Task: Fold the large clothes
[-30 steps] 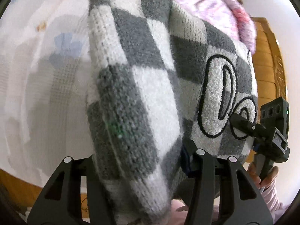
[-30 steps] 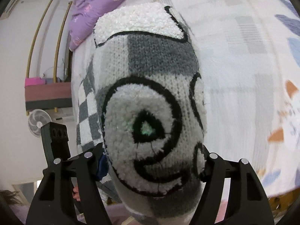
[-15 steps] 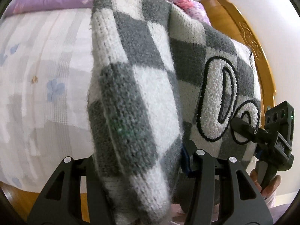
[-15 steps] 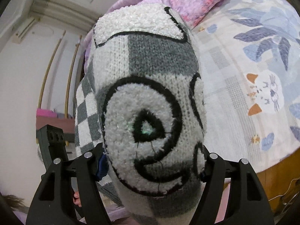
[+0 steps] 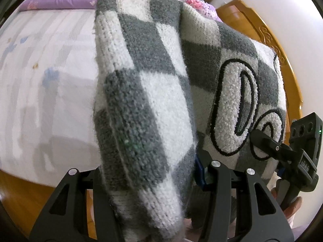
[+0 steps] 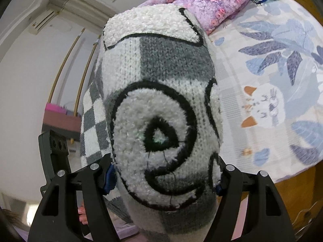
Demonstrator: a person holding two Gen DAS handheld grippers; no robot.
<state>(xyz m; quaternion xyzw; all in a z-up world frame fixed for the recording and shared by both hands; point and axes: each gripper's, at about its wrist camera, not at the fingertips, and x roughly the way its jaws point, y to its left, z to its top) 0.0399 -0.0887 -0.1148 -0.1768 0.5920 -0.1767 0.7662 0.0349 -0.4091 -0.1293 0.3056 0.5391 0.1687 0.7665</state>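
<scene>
A thick grey-and-white checked knit sweater [image 5: 153, 92] with fluffy white letters outlined in black fills both views. My left gripper [image 5: 147, 173] is shut on a bunched edge of it and holds it up off the bed. My right gripper [image 6: 165, 173] is shut on the lettered part of the same sweater [image 6: 157, 104], which bulges over the jaws. The right gripper also shows at the right edge of the left wrist view [image 5: 270, 143], clamped on the sweater. The left gripper's body [image 6: 54, 151] shows at the left of the right wrist view. The fingertips are hidden in the knit.
A bed with a pale leaf-and-cat print sheet [image 6: 272, 84] lies below and ahead. A purple-pink floral quilt [image 6: 203, 6] is heaped at its far end. A wooden bed frame [image 5: 286, 64] curves along the right. A white wall and a shelf [image 6: 60, 119] stand at the left.
Both grippers have risen and tilted up with the sweater, still gripped the same way. More of the quilt, bed frame, wall and ceiling has come into view.
</scene>
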